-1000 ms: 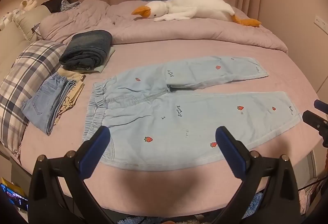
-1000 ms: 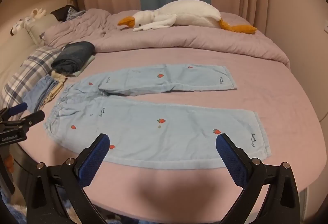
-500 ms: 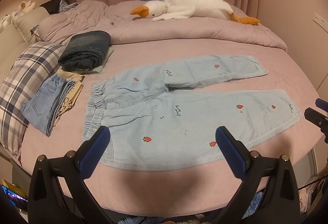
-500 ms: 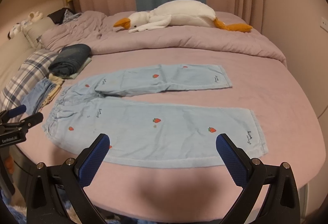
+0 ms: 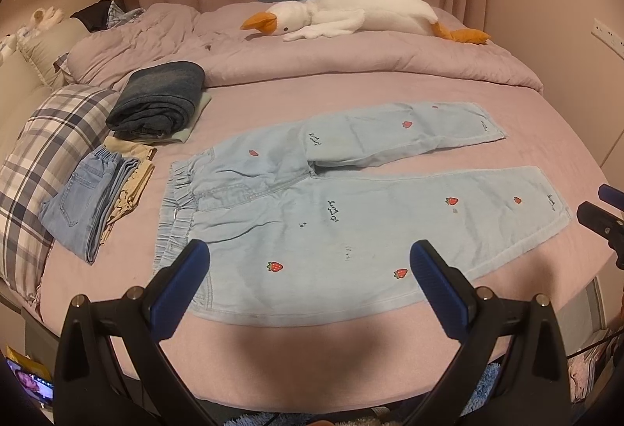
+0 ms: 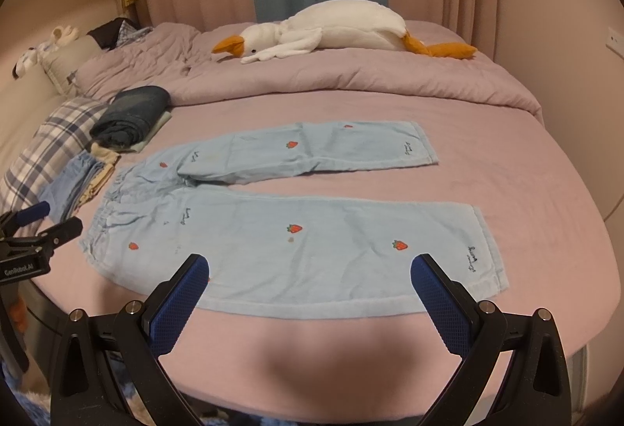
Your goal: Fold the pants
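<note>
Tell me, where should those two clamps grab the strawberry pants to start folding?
Probably the near leg of the light blue strawberry pants: left gripper at the waistband, right gripper at the hem, both from the near bed edge. The pants lie flat with that long edge closest.

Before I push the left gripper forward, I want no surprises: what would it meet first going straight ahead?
Probably the light blue strawberry pants spread flat on the bed; the open left gripper points at their near leg, though depth is unclear.
</note>
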`<state>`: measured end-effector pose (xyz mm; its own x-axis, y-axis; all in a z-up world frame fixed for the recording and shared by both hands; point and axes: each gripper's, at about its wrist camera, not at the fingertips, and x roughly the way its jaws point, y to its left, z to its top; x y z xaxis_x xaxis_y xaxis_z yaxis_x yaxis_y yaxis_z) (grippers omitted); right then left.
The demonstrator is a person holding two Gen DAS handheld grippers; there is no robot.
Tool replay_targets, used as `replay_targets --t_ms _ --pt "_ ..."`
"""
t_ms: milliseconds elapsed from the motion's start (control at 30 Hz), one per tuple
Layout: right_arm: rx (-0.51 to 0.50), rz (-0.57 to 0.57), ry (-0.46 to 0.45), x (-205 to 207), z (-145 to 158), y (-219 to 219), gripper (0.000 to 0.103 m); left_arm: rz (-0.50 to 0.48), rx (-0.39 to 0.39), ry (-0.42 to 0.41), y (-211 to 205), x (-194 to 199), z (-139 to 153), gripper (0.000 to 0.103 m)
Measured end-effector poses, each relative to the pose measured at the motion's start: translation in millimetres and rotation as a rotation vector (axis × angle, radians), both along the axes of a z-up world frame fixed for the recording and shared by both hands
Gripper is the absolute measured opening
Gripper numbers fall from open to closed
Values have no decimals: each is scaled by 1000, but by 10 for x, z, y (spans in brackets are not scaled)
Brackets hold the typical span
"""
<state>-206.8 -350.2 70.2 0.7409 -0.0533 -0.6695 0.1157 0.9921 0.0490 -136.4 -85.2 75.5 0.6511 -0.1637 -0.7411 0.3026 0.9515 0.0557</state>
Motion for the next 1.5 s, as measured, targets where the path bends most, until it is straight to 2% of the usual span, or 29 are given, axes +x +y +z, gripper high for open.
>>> replay_targets --t_ms 833,1033,1233,1367,1500 --pt "5 2 36 26 -31 -6 103 -12 -7 11 -29 17 -46 103" --pt "16 2 30 27 -59 11 103 5 -30 38 28 57 -140 103" --pt "77 17 25 68 -160 49 103 32 -47 91 164 115 -327 103" --pt "102 71 63 196 -353 224 103 71 -91 124 333 157 -456 102" --pt "112 186 85 315 -511 559 103 172 -137 167 638 248 -694 102"
